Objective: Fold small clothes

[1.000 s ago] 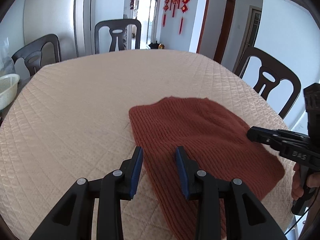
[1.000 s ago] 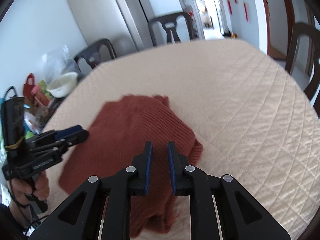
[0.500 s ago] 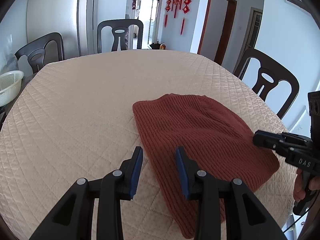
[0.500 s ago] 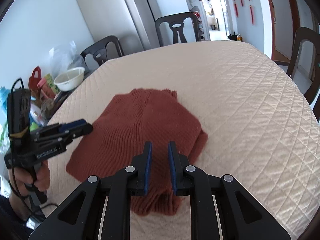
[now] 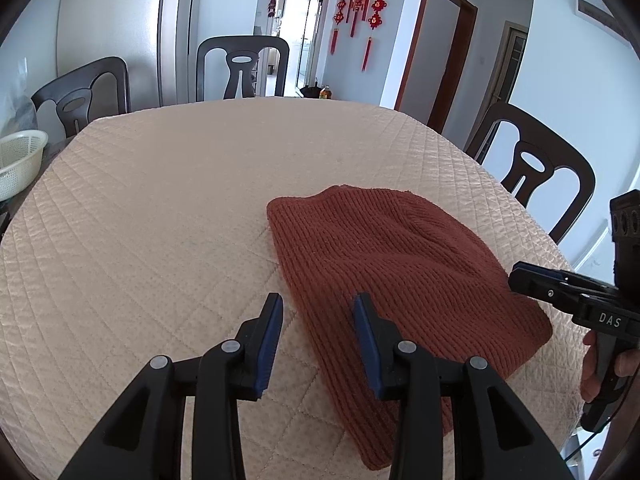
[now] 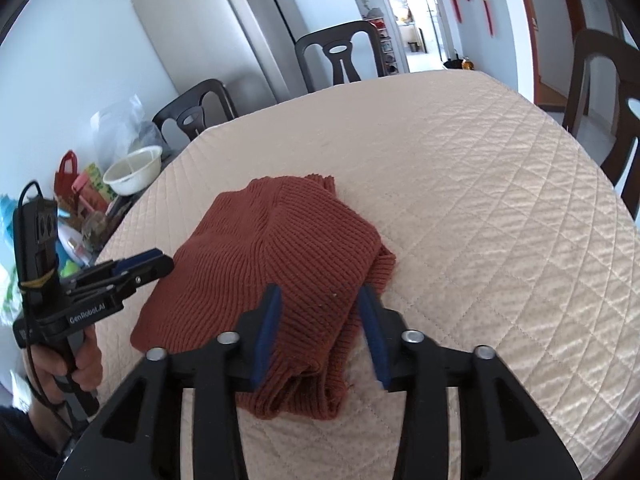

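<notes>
- Right gripper (image 6: 320, 312) spread, straddling the rust knit garment (image 6: 276, 264); left gripper (image 5: 318, 320) spread, empty.
- Risk: pinching one layer only, so the fold slips apart.

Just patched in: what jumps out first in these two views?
The rust-red knit garment, folded into a thick pad on the beige quilted table cover. The right gripper has its blue-padded jaws apart over the garment's near end. The left gripper is also open, above the garment's left edge.
</notes>
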`<action>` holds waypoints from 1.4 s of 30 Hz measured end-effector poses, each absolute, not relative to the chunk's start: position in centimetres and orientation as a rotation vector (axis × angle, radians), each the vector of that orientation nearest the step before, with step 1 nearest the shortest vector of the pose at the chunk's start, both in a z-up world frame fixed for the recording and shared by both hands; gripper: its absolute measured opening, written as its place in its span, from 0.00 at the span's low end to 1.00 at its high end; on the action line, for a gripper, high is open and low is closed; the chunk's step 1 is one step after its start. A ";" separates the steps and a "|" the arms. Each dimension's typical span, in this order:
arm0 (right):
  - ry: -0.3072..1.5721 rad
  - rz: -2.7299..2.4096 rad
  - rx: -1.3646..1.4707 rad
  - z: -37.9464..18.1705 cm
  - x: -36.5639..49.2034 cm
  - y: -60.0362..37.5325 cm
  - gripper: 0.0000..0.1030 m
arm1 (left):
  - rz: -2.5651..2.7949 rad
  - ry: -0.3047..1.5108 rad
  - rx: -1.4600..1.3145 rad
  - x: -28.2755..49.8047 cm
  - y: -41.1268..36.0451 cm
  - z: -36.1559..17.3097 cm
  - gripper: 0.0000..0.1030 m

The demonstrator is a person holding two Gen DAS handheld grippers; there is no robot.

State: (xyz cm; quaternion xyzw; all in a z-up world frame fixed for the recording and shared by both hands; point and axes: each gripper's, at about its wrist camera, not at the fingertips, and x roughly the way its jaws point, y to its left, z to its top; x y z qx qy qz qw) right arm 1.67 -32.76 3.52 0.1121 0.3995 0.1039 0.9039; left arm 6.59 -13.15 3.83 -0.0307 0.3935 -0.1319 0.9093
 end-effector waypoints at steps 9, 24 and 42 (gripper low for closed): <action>0.876 0.219 0.391 1.4 3.5 -35.0 0.45 | -0.339 0.852 -0.191 8.1 -12.3 2.4 0.49; 0.873 0.281 0.555 0.5 3.8 -36.7 0.46 | -0.417 0.898 -0.305 8.1 -11.8 0.9 0.55; 0.882 0.378 0.572 0.2 4.0 -35.5 0.21 | -0.366 0.876 -0.118 7.5 -14.3 2.4 0.40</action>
